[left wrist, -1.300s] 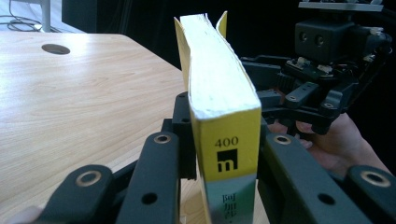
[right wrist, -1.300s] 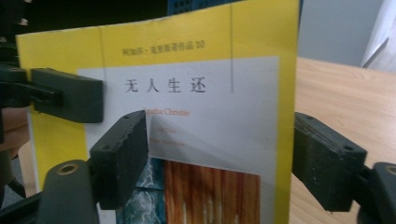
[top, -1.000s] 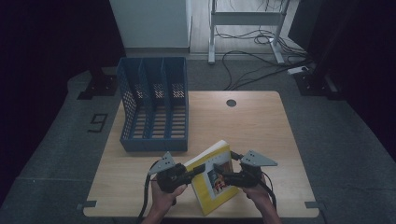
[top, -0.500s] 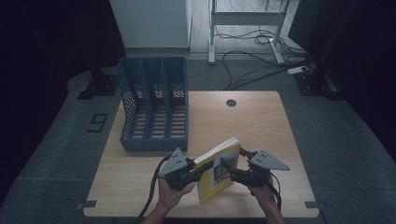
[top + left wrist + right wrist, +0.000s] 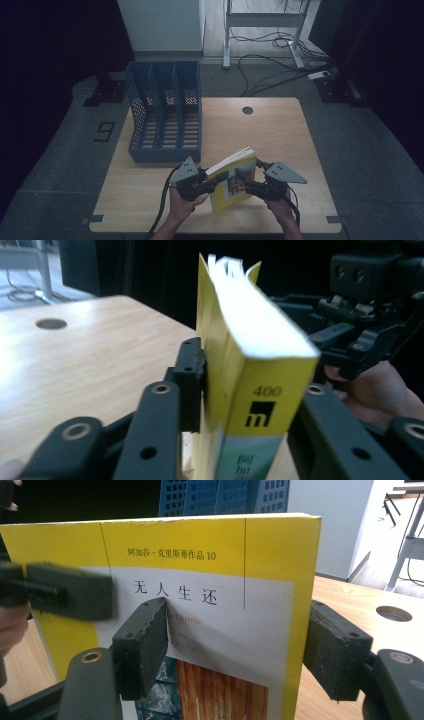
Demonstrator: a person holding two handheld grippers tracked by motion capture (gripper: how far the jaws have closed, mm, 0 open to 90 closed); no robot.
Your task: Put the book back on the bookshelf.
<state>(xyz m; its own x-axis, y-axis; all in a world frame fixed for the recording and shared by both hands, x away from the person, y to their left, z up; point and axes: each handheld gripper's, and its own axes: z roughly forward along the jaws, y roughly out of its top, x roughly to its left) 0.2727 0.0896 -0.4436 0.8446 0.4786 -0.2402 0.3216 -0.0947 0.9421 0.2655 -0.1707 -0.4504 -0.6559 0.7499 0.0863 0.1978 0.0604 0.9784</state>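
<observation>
A yellow paperback book (image 5: 232, 182) stands tilted on its edge near the table's front edge, between my two grippers. My left gripper (image 5: 214, 183) reaches it from the left. In the left gripper view the book's spine (image 5: 260, 405) sits between the jaws, and the near pad (image 5: 192, 385) lies against the cover. Those jaws have just been opening slightly with the book still between them. My right gripper (image 5: 248, 185) comes from the right and has been closing on the book (image 5: 200, 555), one pad (image 5: 142, 650) on the front cover, the other pad (image 5: 335, 650) behind it.
A blue mesh file rack (image 5: 165, 115) with three slots lies on the back left of the wooden table (image 5: 280, 135). A round cable hole (image 5: 247, 110) is at the far edge. Cables and desk legs are on the floor beyond.
The book has tipped up from leaning with its cover showing to standing more on edge. Both grippers shifted slightly with it.
</observation>
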